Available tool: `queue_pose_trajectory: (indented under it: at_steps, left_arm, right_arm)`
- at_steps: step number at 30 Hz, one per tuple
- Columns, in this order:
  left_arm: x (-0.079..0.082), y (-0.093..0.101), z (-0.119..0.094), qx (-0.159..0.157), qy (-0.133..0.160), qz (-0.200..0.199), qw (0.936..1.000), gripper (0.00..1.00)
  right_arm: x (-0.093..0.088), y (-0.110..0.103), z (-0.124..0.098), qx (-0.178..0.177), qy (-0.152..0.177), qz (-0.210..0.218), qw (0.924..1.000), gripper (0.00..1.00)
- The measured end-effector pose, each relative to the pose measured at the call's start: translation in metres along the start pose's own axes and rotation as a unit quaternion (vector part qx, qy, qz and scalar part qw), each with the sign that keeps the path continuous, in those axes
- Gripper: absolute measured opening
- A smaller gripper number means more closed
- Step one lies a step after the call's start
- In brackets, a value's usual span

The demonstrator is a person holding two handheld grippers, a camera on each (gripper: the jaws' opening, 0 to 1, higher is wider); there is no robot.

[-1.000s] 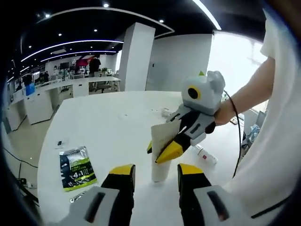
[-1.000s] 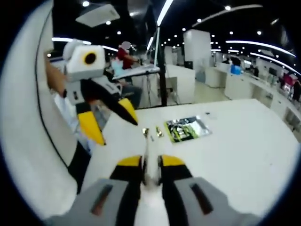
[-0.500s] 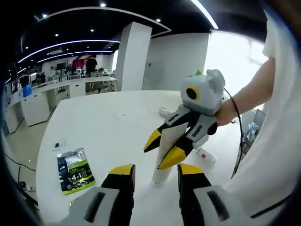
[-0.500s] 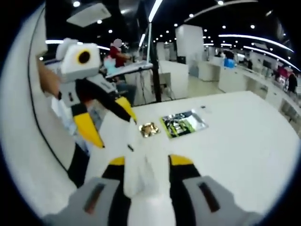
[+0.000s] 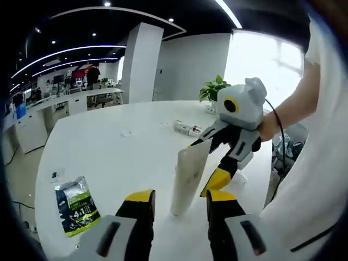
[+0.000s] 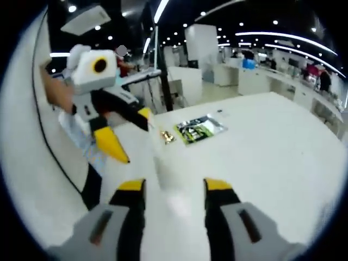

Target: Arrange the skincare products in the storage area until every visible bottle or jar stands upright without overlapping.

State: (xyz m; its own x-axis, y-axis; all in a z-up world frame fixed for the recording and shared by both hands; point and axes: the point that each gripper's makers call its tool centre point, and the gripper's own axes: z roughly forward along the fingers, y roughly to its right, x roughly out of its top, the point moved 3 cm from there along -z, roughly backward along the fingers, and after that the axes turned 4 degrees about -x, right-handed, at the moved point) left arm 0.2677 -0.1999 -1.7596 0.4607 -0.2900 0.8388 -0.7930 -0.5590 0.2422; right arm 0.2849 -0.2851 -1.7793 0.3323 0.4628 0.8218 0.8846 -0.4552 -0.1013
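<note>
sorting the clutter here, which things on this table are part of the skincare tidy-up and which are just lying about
Part of the job:
- white tube, standing upright on the table
- small bottles lying on their sides, further back

Just lying about:
- green packet
- gold packet
- potted plant

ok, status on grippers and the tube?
Right gripper open, beside the tube. Left gripper open. White tube upright on table, ungripped. Green sachet lying flat nearby.

in the left gripper view the left gripper (image 5: 179, 202) has its jaws spread apart, and the right gripper (image 5: 217, 163), held in a hand (image 5: 267, 128), reaches in with jaws parted. the right gripper view shows its jaws wide too.
</note>
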Motion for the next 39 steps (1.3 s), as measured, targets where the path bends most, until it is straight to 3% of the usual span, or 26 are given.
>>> queue_pose_trajectory:
  at_steps: [13,19,22,23,29,34,39]
  left_arm:
    - [0.003,0.0,0.028,-0.052,-0.026,0.049,0.9971,0.38]
    - [0.018,0.001,0.024,-0.066,-0.038,0.117,0.9902,0.38]
    - [0.025,0.003,0.024,-0.074,-0.049,0.154,0.9841,0.38]
    - [0.029,0.006,0.023,-0.083,-0.06,0.181,0.9782,0.38]
    - [0.041,0.02,0.022,-0.106,-0.104,0.26,0.9541,0.31]
    - [0.041,0.016,0.024,-0.096,-0.145,0.305,0.9362,0.27]
    - [0.044,0.015,0.024,-0.105,-0.152,0.306,0.9337,0.27]
  right_arm:
    - [-0.024,-0.011,-0.04,-0.059,0.004,0.045,0.9972,0.49]
    - [-0.034,-0.013,-0.052,-0.091,0.015,0.082,0.9924,0.49]
    - [-0.036,-0.014,-0.054,-0.103,0.026,0.096,0.9897,0.49]
    - [-0.036,-0.015,-0.053,-0.105,0.029,0.102,0.9889,0.48]
    - [-0.037,-0.018,-0.048,-0.115,0.048,0.137,0.9828,0.48]
    - [-0.036,-0.022,-0.045,-0.113,0.056,0.141,0.982,0.47]
    - [-0.038,-0.02,-0.045,-0.121,0.067,0.155,0.9782,0.47]
